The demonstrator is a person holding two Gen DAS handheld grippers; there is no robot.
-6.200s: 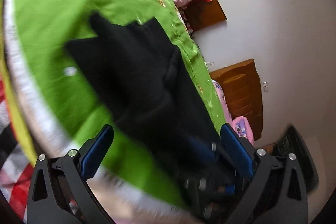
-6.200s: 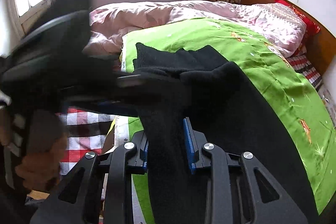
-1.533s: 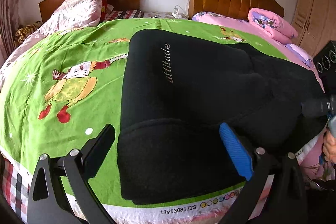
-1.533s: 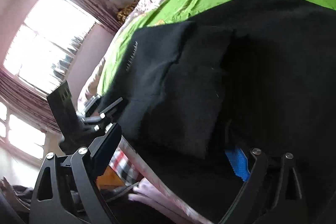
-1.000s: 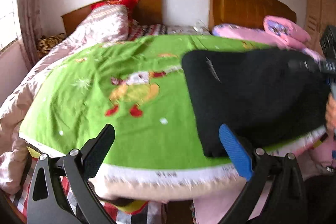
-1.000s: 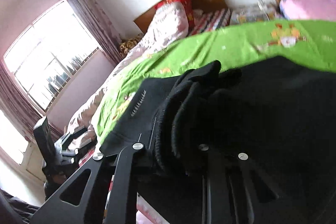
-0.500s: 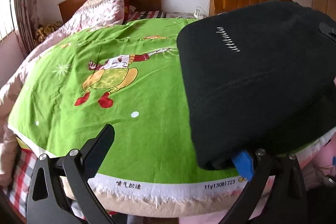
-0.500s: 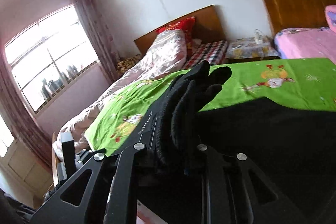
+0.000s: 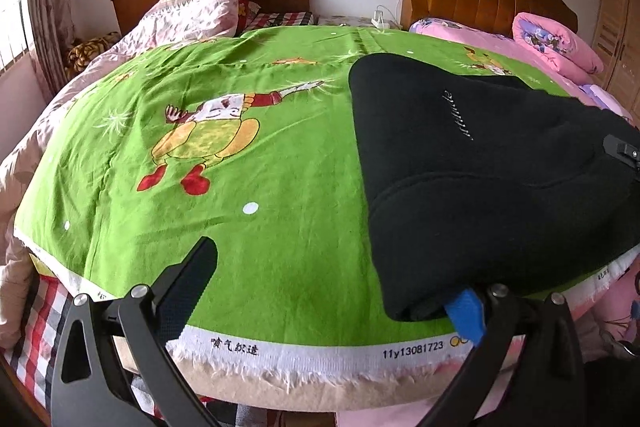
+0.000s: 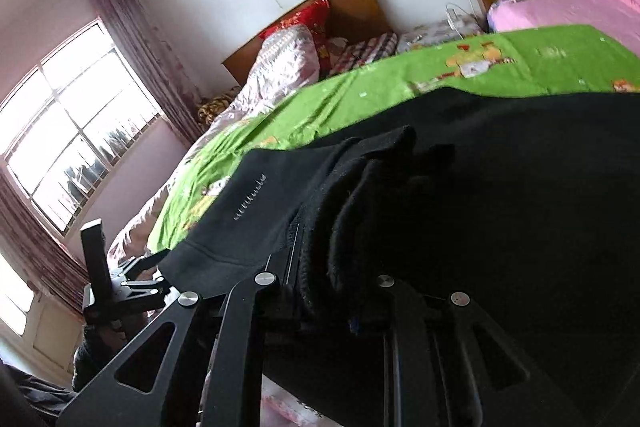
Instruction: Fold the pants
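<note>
The black pants [image 9: 480, 163] lie folded on the green cartoon bedsheet [image 9: 240, 155], at the right near the bed's front edge. My left gripper [image 9: 332, 291] is open; its blue right finger [image 9: 464, 311] sits under the pants' front-left corner, its left finger over bare sheet. My right gripper [image 10: 332, 287] is shut on a thick bunched edge of the pants [image 10: 500, 195], lifted slightly off the bed. The left gripper also shows in the right wrist view [image 10: 120, 287] at the pants' far corner.
The sheet's white fringed edge [image 9: 320, 351] runs along the front. A pink quilt and pillows [image 9: 192, 11] lie at the back left, a second bed with pink bedding [image 9: 556, 43] at the right, a window [image 10: 72, 131] on the left wall.
The pants have come down lower and flatter on the sheet. My right gripper stays shut on the bunched edge and has dropped. My left gripper stays open at the front corner.
</note>
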